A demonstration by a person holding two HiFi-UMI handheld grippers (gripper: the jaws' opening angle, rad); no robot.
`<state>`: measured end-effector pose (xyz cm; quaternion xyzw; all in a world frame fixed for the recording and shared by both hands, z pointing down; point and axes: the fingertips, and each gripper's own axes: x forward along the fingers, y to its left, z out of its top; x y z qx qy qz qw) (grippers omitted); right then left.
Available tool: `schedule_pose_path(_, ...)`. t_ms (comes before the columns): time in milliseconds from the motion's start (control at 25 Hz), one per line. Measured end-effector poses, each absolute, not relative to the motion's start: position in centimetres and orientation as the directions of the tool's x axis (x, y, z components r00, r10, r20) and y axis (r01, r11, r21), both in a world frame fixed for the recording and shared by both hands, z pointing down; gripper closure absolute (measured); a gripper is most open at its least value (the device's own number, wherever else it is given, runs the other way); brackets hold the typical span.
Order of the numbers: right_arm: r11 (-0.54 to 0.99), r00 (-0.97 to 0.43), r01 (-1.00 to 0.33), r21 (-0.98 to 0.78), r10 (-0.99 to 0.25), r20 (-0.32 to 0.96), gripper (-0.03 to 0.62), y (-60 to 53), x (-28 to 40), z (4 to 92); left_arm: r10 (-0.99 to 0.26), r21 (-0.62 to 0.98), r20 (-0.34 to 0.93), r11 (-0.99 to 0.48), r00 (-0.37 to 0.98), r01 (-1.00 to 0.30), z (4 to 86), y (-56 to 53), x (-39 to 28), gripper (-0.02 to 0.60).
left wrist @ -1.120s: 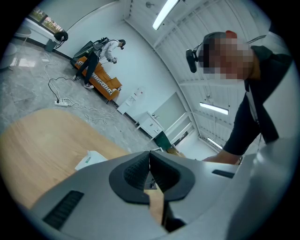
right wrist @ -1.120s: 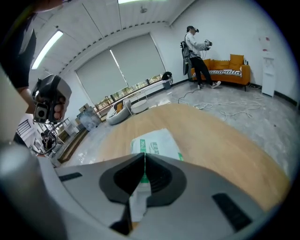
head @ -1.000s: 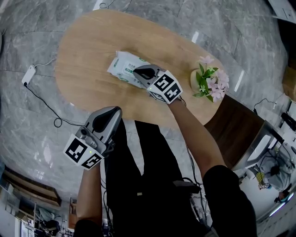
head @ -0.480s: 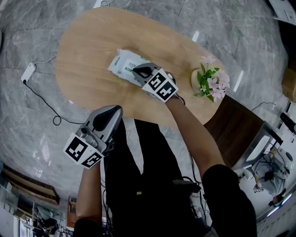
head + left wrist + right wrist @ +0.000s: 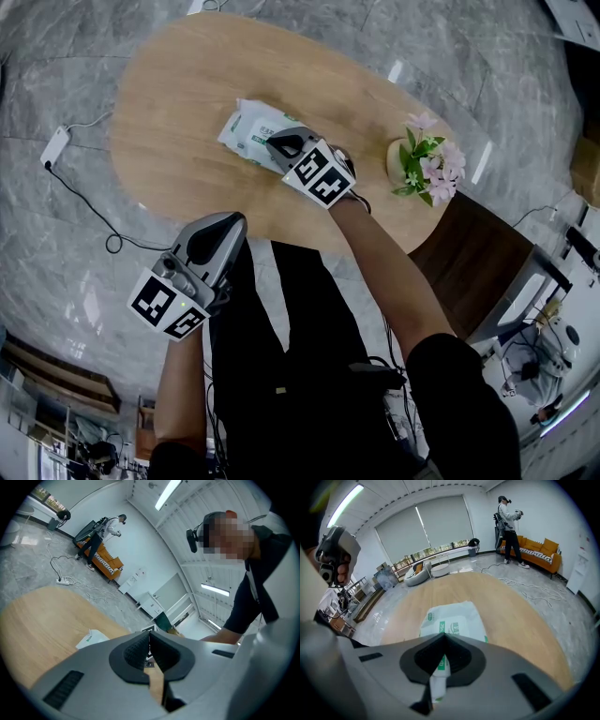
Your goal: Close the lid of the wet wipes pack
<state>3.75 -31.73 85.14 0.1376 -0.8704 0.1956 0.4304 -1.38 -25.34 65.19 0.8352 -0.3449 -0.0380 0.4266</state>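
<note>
While the right tool (image 5: 279,145) hangs low over the wooden tabletop (image 5: 187,84), its 2 jaws are clenched tip to tip with nothing gripped between them. You can see that pretty clearly in the right gripper view, where the tool (image 5: 443,637) points straight at the wet wipes pack (image 5: 452,618). The pack lies flat on the tabletop (image 5: 511,602), right under and just ahead of the tips, white with green print. The near end of it shows through the gap behind the tips. Whether the tips actually touch the pack, or whether the lid sits flush, I honestly can't tell.

From the head view the pack (image 5: 246,129) pokes out past the front of that tool, and a small pot of pink flowers (image 5: 424,169) sits well off to the tool's right.

The left tool (image 5: 225,230) is off the tabletop edge, held close to the person's body. Its jaws are also clenched on nothing in the left gripper view (image 5: 149,634). A corner of the pack (image 5: 91,637) peeks out just left of it, with tabletop (image 5: 37,616) beyond.
</note>
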Motion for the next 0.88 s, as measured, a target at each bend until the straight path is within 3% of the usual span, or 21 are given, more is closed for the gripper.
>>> schedule_pose_path(240, 0.896, -0.561, -0.404, -0.185, -0.083, 0.824, 0.583, -31.8, 3.6, 85.2, -0.607, 0.743, 0.231, -0.394, 0.76, -0.541, 65.3, -25.4, -1.2, 0.566)
schedule_pose_path(520, 0.84, -0.628, -0.473, -0.266, -0.11, 0.77, 0.583, -31.5, 4.3, 84.4, -0.604, 0.74, 0.233, -0.398, 0.762, -0.542, 64.9, -25.4, -1.3, 0.566)
schedule_pose_path(880, 0.795, -0.724, -0.516, -0.319, -0.206, 0.658, 0.583, -31.8, 4.7, 74.0, -0.604, 0.701, 0.206, -0.458, 0.77, -0.547, 59.6, -25.9, -1.2, 0.566)
